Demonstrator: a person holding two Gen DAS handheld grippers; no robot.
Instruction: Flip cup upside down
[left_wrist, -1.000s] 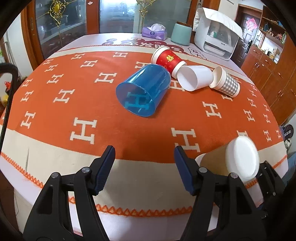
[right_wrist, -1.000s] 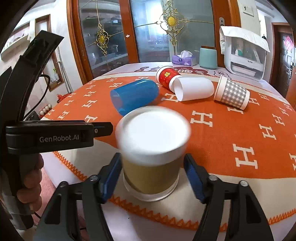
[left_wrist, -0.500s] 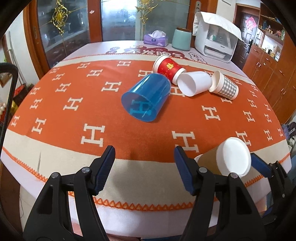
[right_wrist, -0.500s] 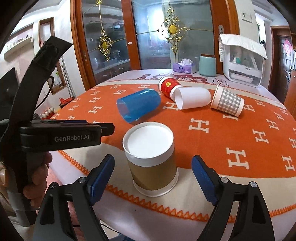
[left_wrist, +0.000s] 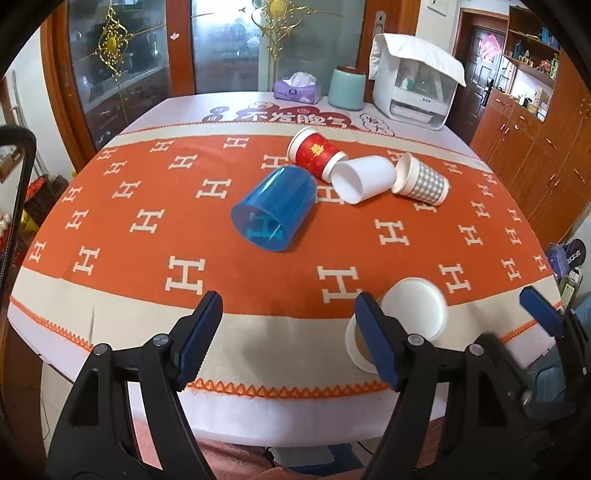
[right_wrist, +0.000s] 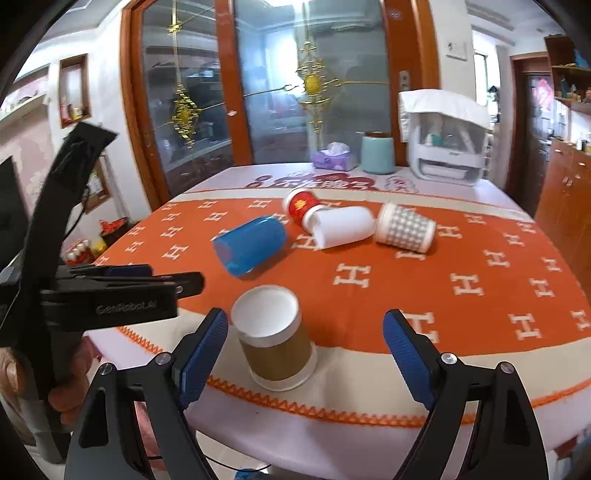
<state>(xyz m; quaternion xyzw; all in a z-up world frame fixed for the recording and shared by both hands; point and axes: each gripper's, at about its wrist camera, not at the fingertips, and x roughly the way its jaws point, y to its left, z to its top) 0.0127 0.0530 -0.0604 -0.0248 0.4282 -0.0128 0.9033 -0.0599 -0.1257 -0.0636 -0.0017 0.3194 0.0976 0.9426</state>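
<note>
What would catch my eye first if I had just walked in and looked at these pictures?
Probably the bright orange tablecloth patterned with white H letters. On it, four cups lie on their sides in a loose row: a see-through blue cup, a red cup, a white cup and a checked cup. Nearer the front edge, a brown paper cup stands upside down, with the open right gripper around it but not touching.
</note>
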